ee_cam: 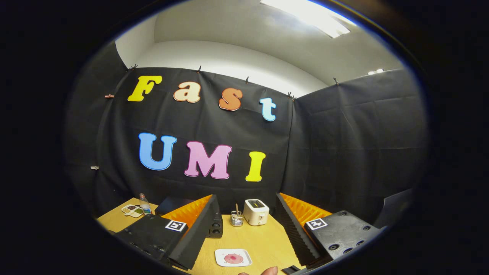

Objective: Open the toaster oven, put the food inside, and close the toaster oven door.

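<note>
1. The tool [244,236] was open wide and held nothing. Its two fingers [198,233] stood far apart at the bottom of the picture, so it looked ready to start.
2. The food [233,258], a round pink piece, lay on a small white plate [223,255] on the wooden surface [263,240]. It sat low in the middle of the picture, between the fingers and close to them, likely so it was easy to reach.
3. The toaster oven [214,226] was a dark box, left of the middle, mostly hidden behind the left finger. Its knobs showed. Whether its door was open could not be told.
4. A white toaster [256,212] and a small glass holder [237,218] stood further back, near the black wall. A bottle [144,203] and a snack tray [132,210] sat at the lower left, out of the way.
5. A fingertip [269,270] peeked in at the very bottom.
6. The job seemed not yet begun; the door probably had to come first.
</note>
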The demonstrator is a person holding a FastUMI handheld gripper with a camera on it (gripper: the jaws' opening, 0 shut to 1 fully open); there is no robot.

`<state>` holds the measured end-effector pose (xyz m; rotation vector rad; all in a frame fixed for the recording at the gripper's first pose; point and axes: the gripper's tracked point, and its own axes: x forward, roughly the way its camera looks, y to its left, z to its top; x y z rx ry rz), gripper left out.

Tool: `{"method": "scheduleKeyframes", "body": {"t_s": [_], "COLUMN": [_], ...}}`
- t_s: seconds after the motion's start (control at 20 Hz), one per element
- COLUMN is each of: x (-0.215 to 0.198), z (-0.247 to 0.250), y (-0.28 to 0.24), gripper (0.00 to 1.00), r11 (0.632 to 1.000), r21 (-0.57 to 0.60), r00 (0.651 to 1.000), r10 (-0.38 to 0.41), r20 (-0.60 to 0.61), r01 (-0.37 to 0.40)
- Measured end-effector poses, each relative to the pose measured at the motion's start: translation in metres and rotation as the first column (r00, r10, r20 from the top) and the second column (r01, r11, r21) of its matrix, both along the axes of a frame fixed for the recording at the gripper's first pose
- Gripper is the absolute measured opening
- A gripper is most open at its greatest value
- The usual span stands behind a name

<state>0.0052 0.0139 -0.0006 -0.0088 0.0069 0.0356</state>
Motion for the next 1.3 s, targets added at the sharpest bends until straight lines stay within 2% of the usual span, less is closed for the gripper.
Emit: {"method": "scheduleKeyframes", "body": {"t_s": [0.55,0.85,1.05,1.3], "x": [0.006,0.026,0.057,0.110], "z": [-0.006,-0.015,-0.033,-0.089], "y": [0.008,0.030,0.076,0.154], "gripper": [0.97,0.97,0.97,0.98], "r11": [1.000,0.999,0.988,0.970], "r21": [-0.003,0.015,0.096,0.084], "r00": [1.000,0.998,0.990,0.962], "r10": [0.015,0.050,0.129,0.240], "r20": [-0.011,-0.029,-0.063,-0.130], "r01": [-0.015,-0.050,-0.122,-0.230]}}
